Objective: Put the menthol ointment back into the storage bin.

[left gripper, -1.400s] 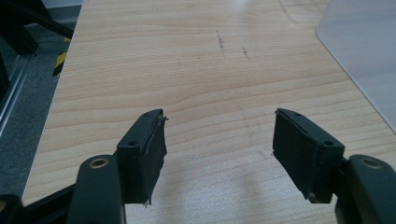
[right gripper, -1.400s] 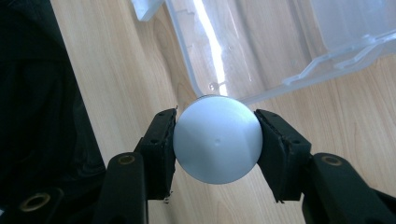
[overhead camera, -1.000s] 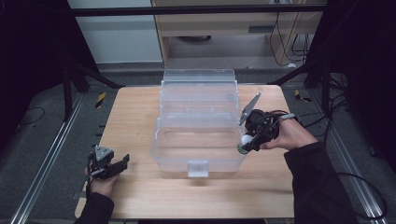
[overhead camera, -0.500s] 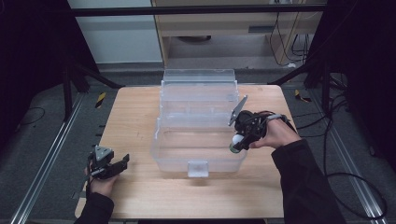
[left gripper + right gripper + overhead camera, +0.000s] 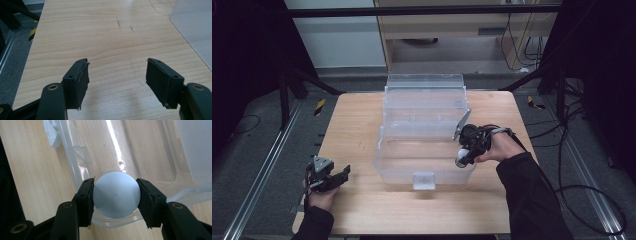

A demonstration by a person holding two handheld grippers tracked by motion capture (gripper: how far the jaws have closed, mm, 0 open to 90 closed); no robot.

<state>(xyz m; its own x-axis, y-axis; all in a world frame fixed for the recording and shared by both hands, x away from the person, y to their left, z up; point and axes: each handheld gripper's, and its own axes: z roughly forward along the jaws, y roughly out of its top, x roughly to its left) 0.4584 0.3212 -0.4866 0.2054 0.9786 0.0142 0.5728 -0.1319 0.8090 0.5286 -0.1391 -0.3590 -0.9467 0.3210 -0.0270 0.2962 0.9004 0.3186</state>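
From the high view I see my right gripper [image 5: 460,159] holding a white ball [image 5: 461,156] over the right front corner of the clear box [image 5: 424,131]; my left gripper [image 5: 332,179] rests on the table [image 5: 357,125], jaws apart and empty. In the right gripper view the ball [image 5: 116,194] sits clamped at its widest part; it looks light, smooth and slippery. I read no label anywhere

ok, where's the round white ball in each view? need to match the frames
High view: the round white ball sits right of centre, clamped in the right gripper over the right front corner of the clear plastic box.
Left gripper view: not in it.
Right gripper view: ball at centre, between the two black jaws.
Shared landmark: the box's clear rim, beside the light wooden table.
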